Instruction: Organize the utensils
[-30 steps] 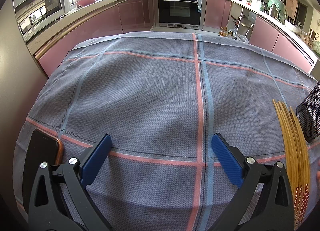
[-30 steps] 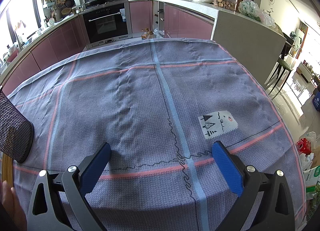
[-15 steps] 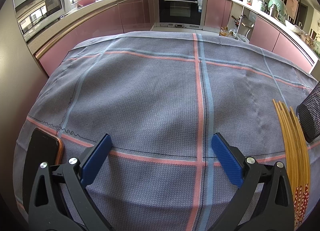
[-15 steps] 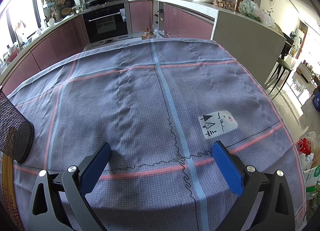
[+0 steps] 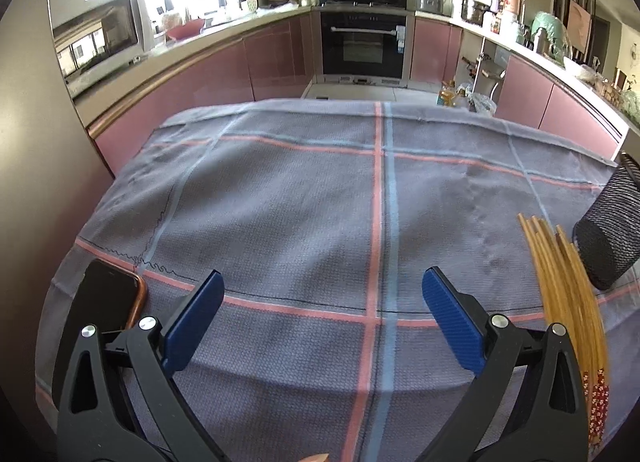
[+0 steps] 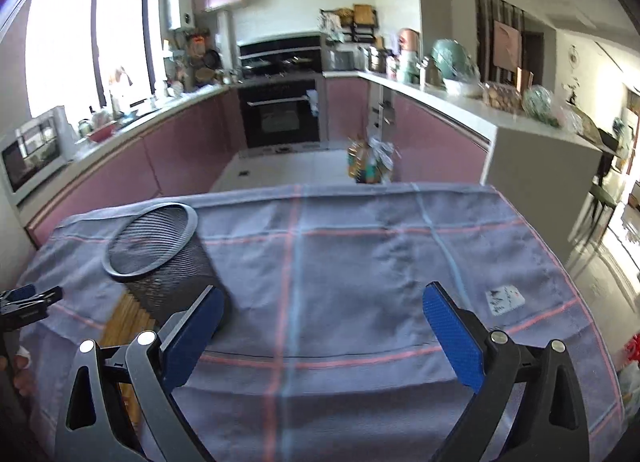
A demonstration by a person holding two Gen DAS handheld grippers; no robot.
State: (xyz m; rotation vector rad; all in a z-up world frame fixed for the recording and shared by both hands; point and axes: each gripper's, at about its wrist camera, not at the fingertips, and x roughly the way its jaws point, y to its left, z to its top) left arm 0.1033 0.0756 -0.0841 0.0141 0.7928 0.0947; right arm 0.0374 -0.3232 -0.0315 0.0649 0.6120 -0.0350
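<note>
A grey woven tablecloth crossed by pink and blue stripes (image 5: 304,222) spreads beneath and ahead of both grippers. The black wire-mesh cylindrical holder (image 6: 160,258) stands upright on it, just ahead of the right gripper's (image 6: 320,326) left finger and well off to the right of the left gripper (image 5: 322,312). A bundle of yellow bamboo chopsticks with red patterned ends (image 5: 568,294) lies flat between the left gripper and the holder, touching or nearly touching the holder's base. A black phone in an orange case (image 5: 104,306) lies just left of the left gripper. Both grippers have their blue-padded fingers spread wide, holding nothing.
</note>
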